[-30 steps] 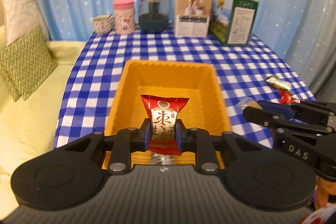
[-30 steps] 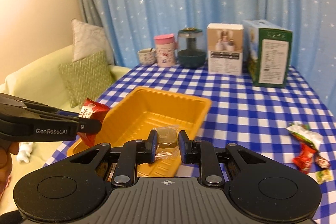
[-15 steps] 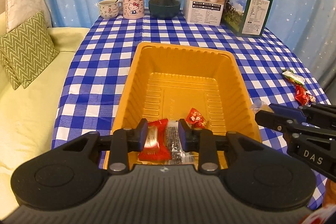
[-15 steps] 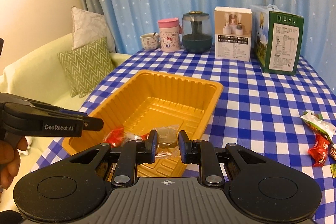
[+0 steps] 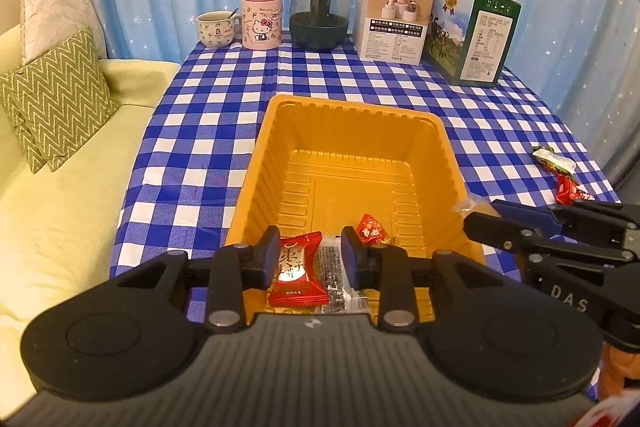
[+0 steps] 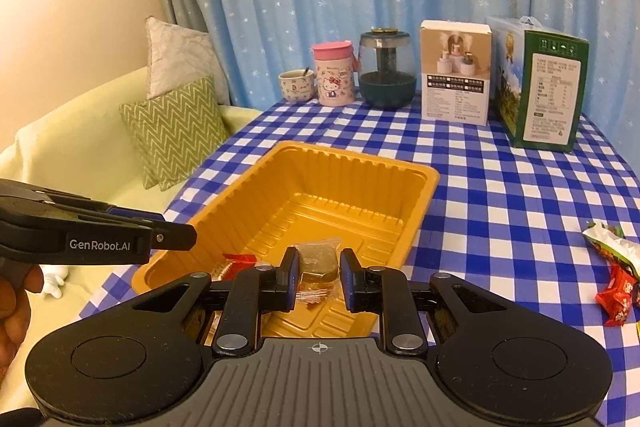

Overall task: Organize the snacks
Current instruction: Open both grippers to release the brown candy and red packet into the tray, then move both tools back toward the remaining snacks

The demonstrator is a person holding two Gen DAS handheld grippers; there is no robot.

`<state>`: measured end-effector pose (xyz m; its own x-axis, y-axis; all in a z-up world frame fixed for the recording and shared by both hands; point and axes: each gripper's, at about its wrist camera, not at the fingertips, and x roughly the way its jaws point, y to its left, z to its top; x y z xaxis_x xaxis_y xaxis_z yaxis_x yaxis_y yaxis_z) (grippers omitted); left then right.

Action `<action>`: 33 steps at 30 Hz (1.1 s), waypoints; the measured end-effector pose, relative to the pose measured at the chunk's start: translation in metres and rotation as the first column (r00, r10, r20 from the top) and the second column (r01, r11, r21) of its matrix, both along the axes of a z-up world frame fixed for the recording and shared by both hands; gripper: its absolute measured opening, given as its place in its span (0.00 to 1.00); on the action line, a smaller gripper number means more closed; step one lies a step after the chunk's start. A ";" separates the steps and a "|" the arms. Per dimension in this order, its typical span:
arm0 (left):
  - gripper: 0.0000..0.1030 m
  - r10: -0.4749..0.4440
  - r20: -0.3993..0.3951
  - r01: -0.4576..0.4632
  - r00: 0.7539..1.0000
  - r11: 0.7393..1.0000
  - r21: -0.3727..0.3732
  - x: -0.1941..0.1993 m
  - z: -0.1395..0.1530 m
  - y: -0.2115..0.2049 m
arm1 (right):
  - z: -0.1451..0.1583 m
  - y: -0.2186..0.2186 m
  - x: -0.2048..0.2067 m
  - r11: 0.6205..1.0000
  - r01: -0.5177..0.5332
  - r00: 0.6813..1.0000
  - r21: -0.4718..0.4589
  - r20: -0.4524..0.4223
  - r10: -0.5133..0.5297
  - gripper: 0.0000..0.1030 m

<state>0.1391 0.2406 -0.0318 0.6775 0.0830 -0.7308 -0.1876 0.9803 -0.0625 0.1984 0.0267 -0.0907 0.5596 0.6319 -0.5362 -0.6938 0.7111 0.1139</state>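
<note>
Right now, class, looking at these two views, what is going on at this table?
A person is sorting snacks into the orange tray with two handheld grippers. The left gripper is open over the tray's near end, and a red packet lies in the tray between its fingers. The right gripper holds a clear-wrapped brown snack at the tray's edge. A few loose snacks wait on the checked cloth.

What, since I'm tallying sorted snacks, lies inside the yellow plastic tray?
A red square packet, a clear dark-printed wrapper and a small red candy; the left gripper body hides the tray near end.
</note>
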 end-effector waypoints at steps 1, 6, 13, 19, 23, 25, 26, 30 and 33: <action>0.29 0.003 0.001 -0.003 1.000 1.000 -0.001 -0.001 0.001 0.000 | 0.000 0.001 0.000 1.000 -0.013 1.000 0.001 0.003 0.013 0.21; 0.33 0.012 0.005 -0.012 1.000 1.000 -0.002 -0.006 0.004 0.002 | -0.003 0.002 -0.002 0.998 -0.058 0.998 0.012 -0.010 0.058 0.62; 0.42 0.014 0.018 -0.014 1.000 1.000 -0.005 -0.013 0.011 -0.003 | -0.006 -0.031 -0.012 1.000 0.010 1.000 -0.002 -0.015 -0.010 0.62; 0.46 0.000 0.037 0.000 0.999 1.000 -0.005 -0.018 0.023 -0.021 | 0.000 -0.071 -0.018 0.994 0.109 0.993 0.000 -0.034 -0.109 0.62; 0.55 -0.012 0.053 0.013 0.999 1.000 -0.004 -0.021 0.033 -0.037 | 0.007 -0.097 -0.022 0.986 0.167 0.985 0.006 -0.042 -0.167 0.62; 0.58 -0.023 0.062 0.023 0.998 1.000 -0.008 -0.022 0.039 -0.045 | 0.012 -0.108 -0.025 0.982 0.190 0.981 0.008 -0.036 -0.189 0.62; 0.59 -0.029 0.066 0.030 0.997 1.000 -0.010 -0.022 0.041 -0.051 | 0.015 -0.113 -0.026 0.980 0.201 0.979 0.010 -0.033 -0.201 0.62; 0.67 -0.056 0.082 0.057 0.995 0.998 -0.009 -0.023 0.050 -0.074 | 0.026 -0.137 -0.032 0.970 0.243 0.970 0.028 -0.020 -0.243 0.62; 0.71 -0.082 0.092 0.083 0.992 0.996 -0.010 -0.024 0.054 -0.093 | 0.032 -0.152 -0.037 0.963 0.269 0.963 0.036 -0.013 -0.268 0.62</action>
<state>0.1153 0.1478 0.0226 0.7459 0.0143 -0.6659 -0.0986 0.9911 -0.0892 0.1618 -0.1256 -0.0589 0.7073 0.4788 -0.5201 -0.4770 0.8662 0.1488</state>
